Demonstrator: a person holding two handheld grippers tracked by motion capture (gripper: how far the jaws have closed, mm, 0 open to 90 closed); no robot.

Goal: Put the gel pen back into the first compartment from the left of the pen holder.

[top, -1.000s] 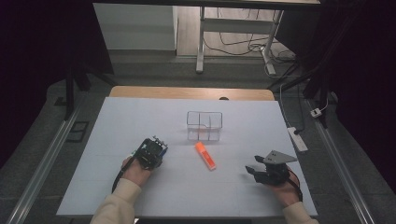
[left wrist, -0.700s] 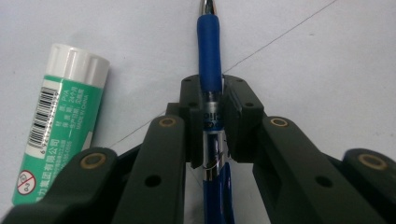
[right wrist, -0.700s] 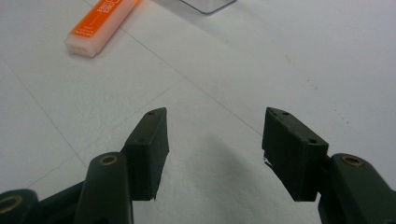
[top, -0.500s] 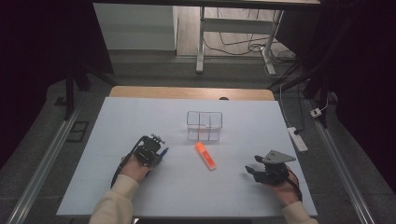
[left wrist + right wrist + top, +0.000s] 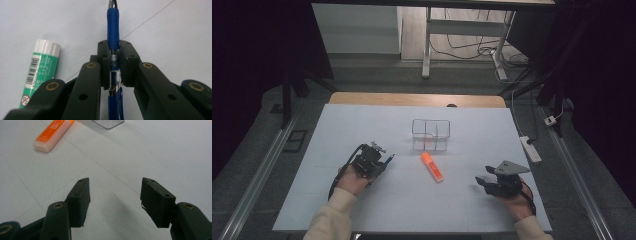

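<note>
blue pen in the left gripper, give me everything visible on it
The blue pen has a dark blue grip sleeve, a silver metal tip pointing away from the camera, and a clear section with a metal clip between the jaws. The left gripper is shut on its middle. It lies along the jaws, just over the white table.

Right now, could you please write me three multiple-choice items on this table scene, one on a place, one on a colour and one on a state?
1. Where does the orange eraser lie?
A. inside the clear box
B. on the table, on the person's side of the clear box
C. in the right tool

2. What colour is the pen in the left tool?
A. blue
B. red
C. green

3. How is the right tool?
A. shut on the glue stick
B. shut on nothing
C. open, holding nothing

Key: 1 B, the high view shows it on the white surface outside the box; 2 A, the left gripper view shows a blue barrel; 3 C, the right gripper view shows bare table in the gap.
</note>
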